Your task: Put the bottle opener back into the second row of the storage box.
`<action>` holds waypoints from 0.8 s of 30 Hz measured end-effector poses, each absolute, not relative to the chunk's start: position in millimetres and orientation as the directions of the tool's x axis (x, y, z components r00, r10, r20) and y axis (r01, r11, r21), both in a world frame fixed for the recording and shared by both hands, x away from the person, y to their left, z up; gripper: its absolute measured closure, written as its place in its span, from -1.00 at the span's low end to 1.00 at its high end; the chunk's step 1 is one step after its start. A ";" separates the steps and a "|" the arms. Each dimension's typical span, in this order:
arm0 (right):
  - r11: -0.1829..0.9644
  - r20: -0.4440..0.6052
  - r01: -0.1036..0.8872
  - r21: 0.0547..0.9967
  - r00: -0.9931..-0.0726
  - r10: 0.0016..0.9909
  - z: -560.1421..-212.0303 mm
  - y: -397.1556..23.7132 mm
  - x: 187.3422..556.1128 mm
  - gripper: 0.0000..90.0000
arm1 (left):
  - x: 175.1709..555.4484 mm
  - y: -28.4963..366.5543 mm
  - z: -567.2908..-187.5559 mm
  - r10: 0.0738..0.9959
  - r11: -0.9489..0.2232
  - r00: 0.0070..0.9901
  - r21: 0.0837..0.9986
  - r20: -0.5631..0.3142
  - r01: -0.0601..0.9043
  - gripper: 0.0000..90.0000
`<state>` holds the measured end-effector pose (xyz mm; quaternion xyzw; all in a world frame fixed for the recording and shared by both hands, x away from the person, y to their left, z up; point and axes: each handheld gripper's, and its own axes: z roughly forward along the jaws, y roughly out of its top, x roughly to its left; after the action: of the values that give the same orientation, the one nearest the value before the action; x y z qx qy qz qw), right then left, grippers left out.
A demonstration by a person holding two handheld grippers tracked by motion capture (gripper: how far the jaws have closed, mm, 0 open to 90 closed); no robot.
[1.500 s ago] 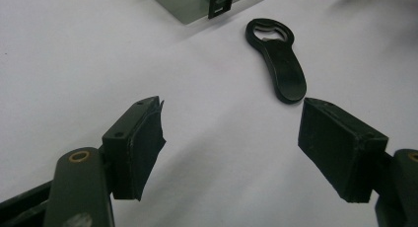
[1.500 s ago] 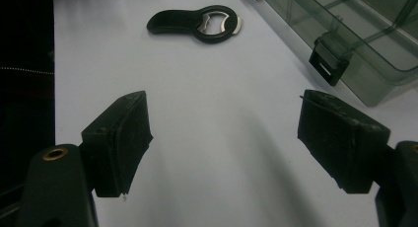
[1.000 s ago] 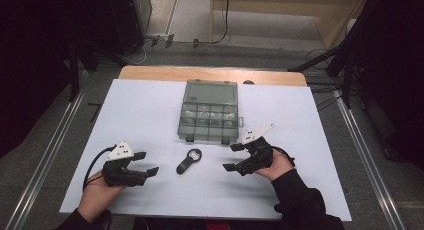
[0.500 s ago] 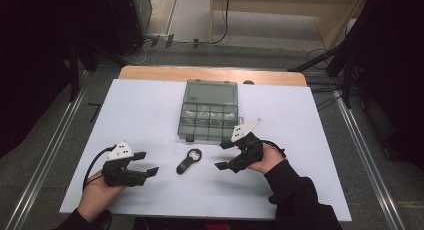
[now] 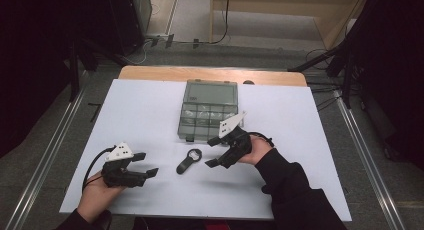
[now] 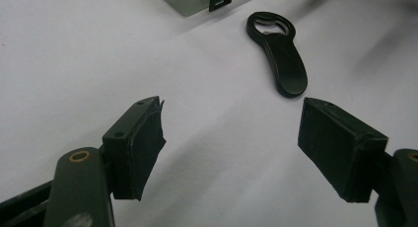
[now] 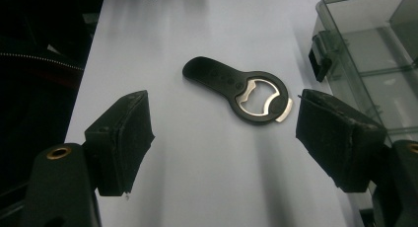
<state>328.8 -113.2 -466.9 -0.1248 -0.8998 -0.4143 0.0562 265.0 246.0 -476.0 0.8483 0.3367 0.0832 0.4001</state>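
- The bottle opener (image 5: pixel 189 161) lies flat on the white surface (image 5: pixel 150 110), just below centre of the high view, touching neither tongs.
- The clear compartment box (image 5: pixel 209 110) sits at upper centre, lid shut; what is in it cannot be told.
- The right tongs (image 5: pixel 216 152) hover right of the opener, jaws apart.
- The left tongs (image 5: pixel 148 166), lower left, are also apart and hold nothing.
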 end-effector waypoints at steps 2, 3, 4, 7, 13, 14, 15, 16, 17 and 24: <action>0.632 0.205 0.267 0.727 -0.964 0.172 -466.9 -111.2 328.9 -0.50 | 265.2 246.2 -476.0 0.638 -0.453 0.759 0.733 -0.131 0.508 -0.45; 0.637 0.201 0.258 0.727 -0.966 0.161 -467.0 -109.0 329.3 -0.49 | 265.2 246.2 -476.1 0.639 -0.451 0.758 0.734 -0.133 0.508 -0.45; 0.643 0.196 0.247 0.725 -0.969 0.151 -467.2 -106.7 330.1 -0.49 | 265.3 246.2 -476.1 0.638 -0.451 0.758 0.734 -0.133 0.508 -0.45; 0.652 0.220 0.250 0.716 -0.967 0.129 -467.6 -99.0 334.2 -0.48 | 265.6 246.6 -476.4 0.639 -0.441 0.755 0.736 -0.145 0.514 -0.45; 0.669 0.197 0.219 0.711 -0.974 0.109 -467.3 -91.7 339.5 -0.45 | 266.5 248.0 -476.7 0.637 -0.440 0.756 0.733 -0.153 0.519 -0.45; 0.671 0.204 0.217 0.709 -0.974 0.100 -467.1 -90.3 342.5 -0.45 | 266.4 248.2 -476.7 0.636 -0.439 0.756 0.734 -0.154 0.519 -0.45; 0.671 0.204 0.217 0.709 -0.974 0.100 -467.1 -90.3 342.5 -0.45 | 266.3 248.3 -476.9 0.635 -0.438 0.756 0.733 -0.156 0.520 -0.45; 0.670 0.199 0.211 0.711 -0.975 0.097 -467.3 -89.9 343.6 -0.45 | 266.3 248.3 -476.9 0.636 -0.441 0.756 0.731 -0.155 0.521 -0.45; 0.669 0.198 0.210 0.713 -0.976 0.095 -467.5 -89.4 344.9 -0.45 | 266.3 248.2 -477.1 0.636 -0.440 0.756 0.732 -0.155 0.520 -0.45; 0.663 0.186 0.185 0.726 -0.980 0.070 -469.6 -82.9 349.3 -0.44 | 266.3 247.8 -477.1 0.635 -0.441 0.757 0.732 -0.154 0.519 -0.45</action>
<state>349.3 -82.9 -469.6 -0.0701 -0.9091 -0.4046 0.0710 266.3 247.8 -477.1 0.8459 0.3409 0.0718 0.4039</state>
